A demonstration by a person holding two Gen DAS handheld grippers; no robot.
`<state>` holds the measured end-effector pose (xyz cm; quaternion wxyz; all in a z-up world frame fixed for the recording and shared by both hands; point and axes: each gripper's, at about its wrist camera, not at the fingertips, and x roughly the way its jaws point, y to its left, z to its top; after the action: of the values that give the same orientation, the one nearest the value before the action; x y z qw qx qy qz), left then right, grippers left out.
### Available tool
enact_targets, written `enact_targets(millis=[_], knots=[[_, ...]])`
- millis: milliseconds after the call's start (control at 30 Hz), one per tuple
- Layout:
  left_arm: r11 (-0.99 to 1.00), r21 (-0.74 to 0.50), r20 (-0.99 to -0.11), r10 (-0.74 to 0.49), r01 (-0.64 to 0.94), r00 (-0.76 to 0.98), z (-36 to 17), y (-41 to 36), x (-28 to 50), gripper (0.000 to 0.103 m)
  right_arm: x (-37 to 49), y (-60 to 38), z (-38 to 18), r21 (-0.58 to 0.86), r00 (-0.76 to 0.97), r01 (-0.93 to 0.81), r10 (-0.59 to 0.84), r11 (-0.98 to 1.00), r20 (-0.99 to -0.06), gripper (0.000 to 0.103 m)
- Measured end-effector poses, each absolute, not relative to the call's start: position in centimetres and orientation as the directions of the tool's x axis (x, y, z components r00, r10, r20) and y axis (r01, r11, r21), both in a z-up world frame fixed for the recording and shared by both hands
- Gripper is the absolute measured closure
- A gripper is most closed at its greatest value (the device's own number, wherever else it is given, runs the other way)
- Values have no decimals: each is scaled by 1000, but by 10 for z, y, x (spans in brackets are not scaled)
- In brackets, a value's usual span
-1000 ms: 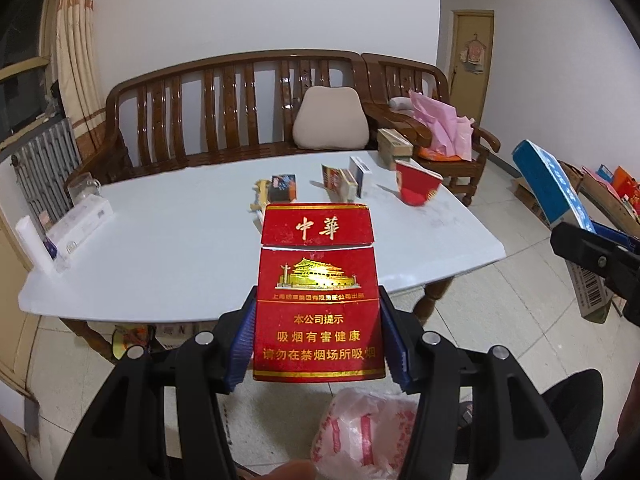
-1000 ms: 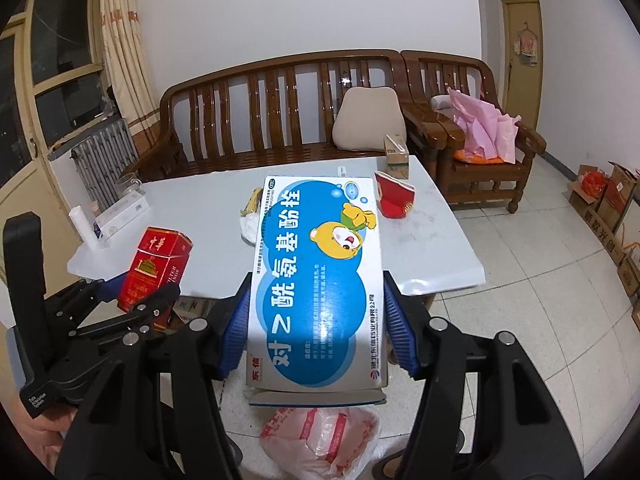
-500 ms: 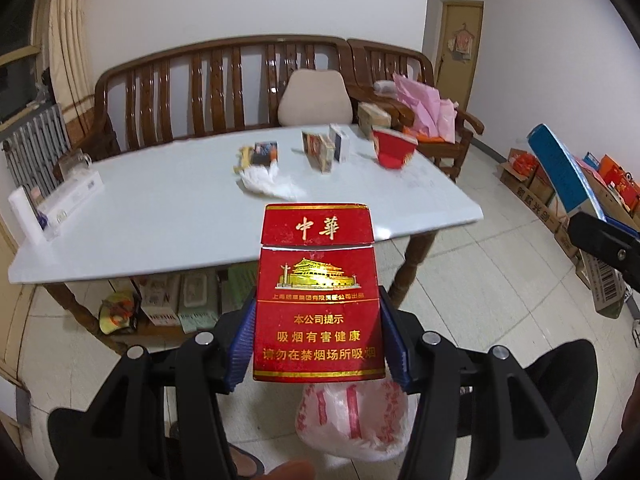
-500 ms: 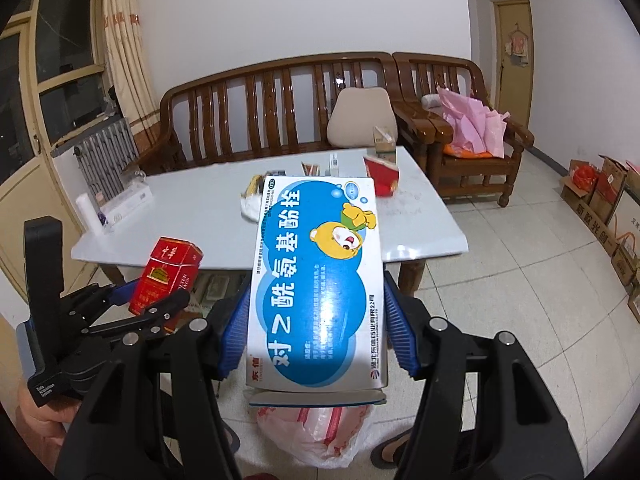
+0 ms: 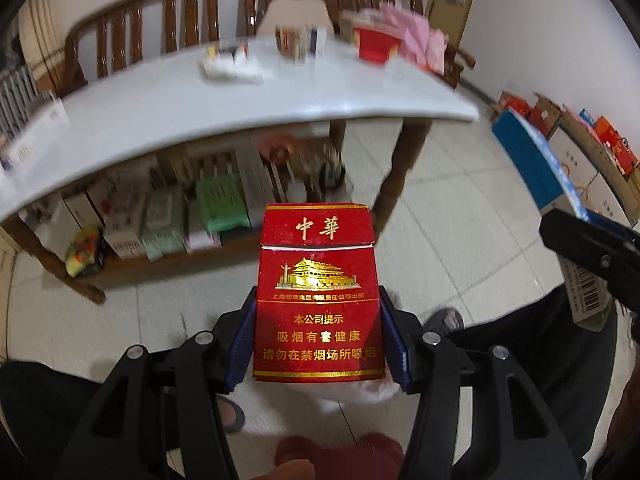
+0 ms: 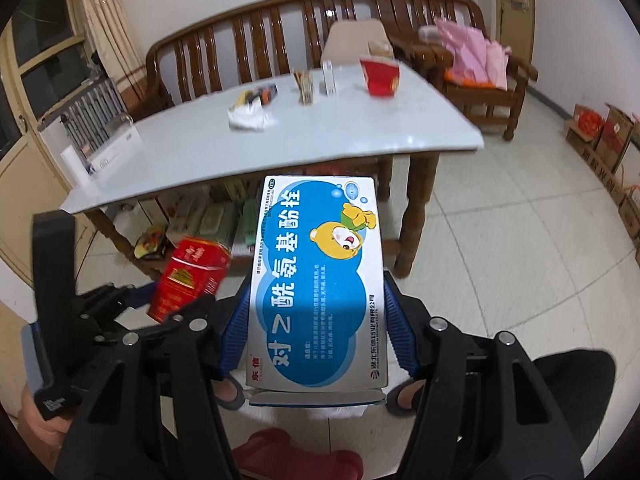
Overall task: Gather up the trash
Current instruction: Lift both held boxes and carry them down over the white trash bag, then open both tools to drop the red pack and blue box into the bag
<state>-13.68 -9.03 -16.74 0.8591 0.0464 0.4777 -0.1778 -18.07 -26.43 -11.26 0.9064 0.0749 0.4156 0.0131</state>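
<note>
My left gripper (image 5: 318, 332) is shut on a red cigarette pack (image 5: 316, 292), its blue pads pressing both long sides. The same red cigarette pack (image 6: 188, 276) shows at the left of the right wrist view. My right gripper (image 6: 318, 328) is shut on a blue and white medicine box (image 6: 316, 280) with a cartoon bear. That medicine box (image 5: 560, 184) appears edge-on at the right of the left wrist view. Both point down at the floor in front of the white table (image 6: 360, 132). A white plastic bag (image 5: 344, 394) peeks out beneath the pack.
On the table lie a crumpled tissue (image 6: 248, 118), small boxes (image 6: 306, 86) and a red carton (image 6: 380, 76). A shelf (image 5: 180, 216) under it holds packages. A wooden bench (image 6: 248, 52) stands behind, cardboard boxes (image 6: 608, 136) at the right. The person's legs and feet (image 6: 230, 394) are below.
Both grippers have dropped from table height toward the floor and tilted downward, each still holding its box. The table has slid up in both views and its lower shelf has come into sight.
</note>
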Motion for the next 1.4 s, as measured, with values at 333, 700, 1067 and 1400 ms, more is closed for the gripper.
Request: enact_targets(millis=[333,700,1067,1400], knots=[[932,-58,-918,-191,358,348,-258,-106,-131,49,-158,-270,-200,155,508,101,83,983,-858,45],[921,-71,-964,-162,383,209,-335,-133,-113,49,-115,-273,-296,150,312,137,101,979,-945,45],[918,-41,-972,-127,394,196,-388,-139,-100,49,-88,-272,-373,139,175,165,109,977,-978,44],[916,-31,-987,-92,399,135,-425,-139,-91,49,-69,-273,-418,123,108,188,104,974,-989,44]])
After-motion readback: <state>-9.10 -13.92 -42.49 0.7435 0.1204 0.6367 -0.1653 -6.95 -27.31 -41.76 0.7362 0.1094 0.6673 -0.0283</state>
